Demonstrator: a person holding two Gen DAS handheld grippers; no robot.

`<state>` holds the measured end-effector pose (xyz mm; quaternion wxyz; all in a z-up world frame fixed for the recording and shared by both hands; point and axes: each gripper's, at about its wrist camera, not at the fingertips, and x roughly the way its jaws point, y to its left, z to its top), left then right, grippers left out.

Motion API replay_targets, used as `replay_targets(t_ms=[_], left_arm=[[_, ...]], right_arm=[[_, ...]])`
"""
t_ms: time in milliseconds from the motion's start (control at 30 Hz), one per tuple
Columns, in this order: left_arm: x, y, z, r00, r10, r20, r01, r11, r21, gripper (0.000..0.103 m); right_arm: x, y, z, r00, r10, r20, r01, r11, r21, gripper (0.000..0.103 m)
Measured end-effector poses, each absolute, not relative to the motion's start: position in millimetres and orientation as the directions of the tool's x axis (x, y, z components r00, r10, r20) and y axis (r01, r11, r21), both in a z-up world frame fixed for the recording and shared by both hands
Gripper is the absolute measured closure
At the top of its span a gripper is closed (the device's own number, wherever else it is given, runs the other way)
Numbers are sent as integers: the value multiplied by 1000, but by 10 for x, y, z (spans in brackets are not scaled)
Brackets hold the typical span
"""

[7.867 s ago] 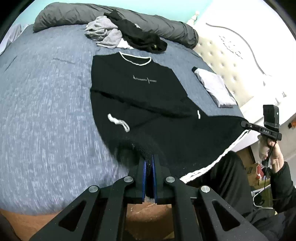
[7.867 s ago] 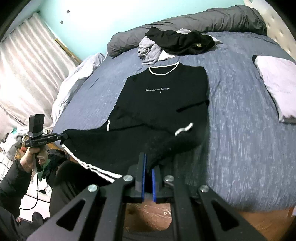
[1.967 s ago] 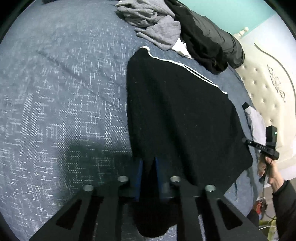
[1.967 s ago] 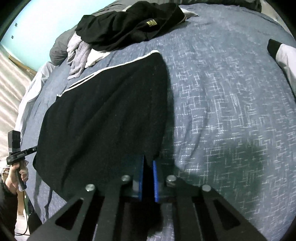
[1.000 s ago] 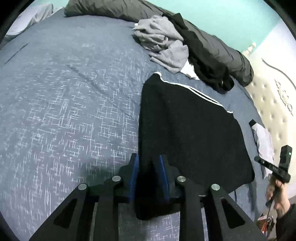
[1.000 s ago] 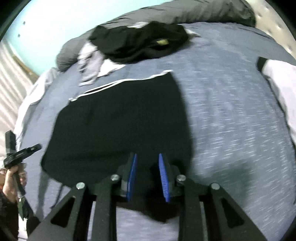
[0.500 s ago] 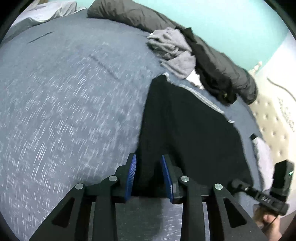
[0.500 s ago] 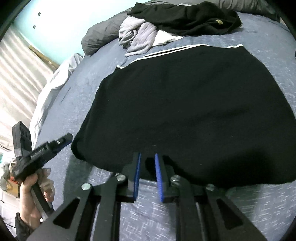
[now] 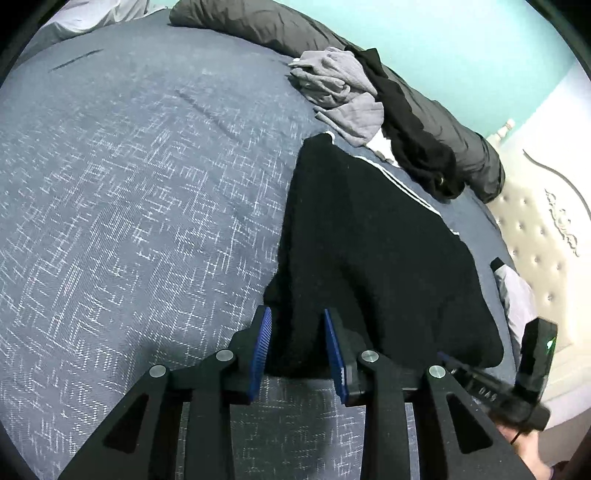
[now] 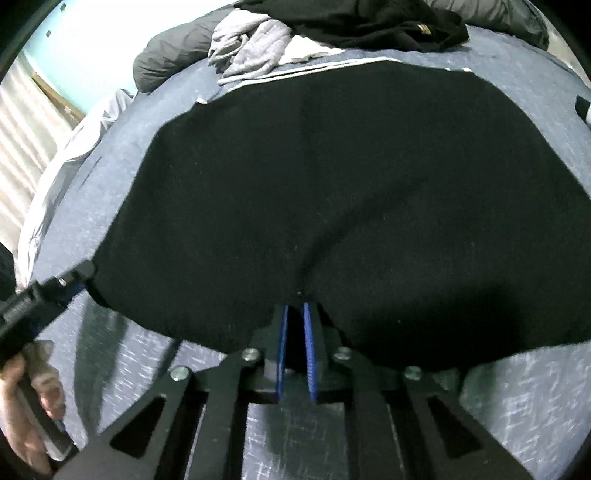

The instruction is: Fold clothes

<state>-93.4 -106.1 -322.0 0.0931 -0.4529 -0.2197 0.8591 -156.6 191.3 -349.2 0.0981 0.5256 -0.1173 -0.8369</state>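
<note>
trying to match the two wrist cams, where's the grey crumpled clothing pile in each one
Left wrist view: the grey clothing pile sits upper right of centre, beyond the far corner of the folded black garment.
Right wrist view: the grey clothing pile is at the top, left of centre, above the black garment's white-striped edge.
Shared landmark: the dark grey pillow behind the pile.

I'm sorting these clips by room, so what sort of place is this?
Most likely a bedroom: a blue bedspread covers a wide bed, a tufted headboard stands at one end, and a duvet lies rolled along the far edge behind loose clothes.
</note>
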Motion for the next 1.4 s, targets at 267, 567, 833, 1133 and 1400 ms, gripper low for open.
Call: replay_targets(t_ms=[267,567,833,1133,1400], left_arm=[[-913,-1090,-3231,-574,366,-732,37,-882,-469,71],[-853,-1183,-3216,-580,369,-726,44,-876,-480,65],[-860,-1172,-3180,-581,380,-720,35,-872,-489,63],[-832,-1157,-3151,-575,404,-711,31,-858,-512,59],[-803,-1088,-3158,-546,427,-721,15,-855,-518,49]], right_arm=[[-1586,1872,-3444,-403,-268,-875,51,-961,271,97],[-1881,1872,-3132,-488,-274,-829,34,-955,296,98],[-1740,1755,-3413,-462,-201,-864,-2,-974,228,98],[-1441,1756,-3437,-440,-220,-871,29,-972,232,100],[-1423,1781,-3469,-423,-224,-878,13,-970,242,101]])
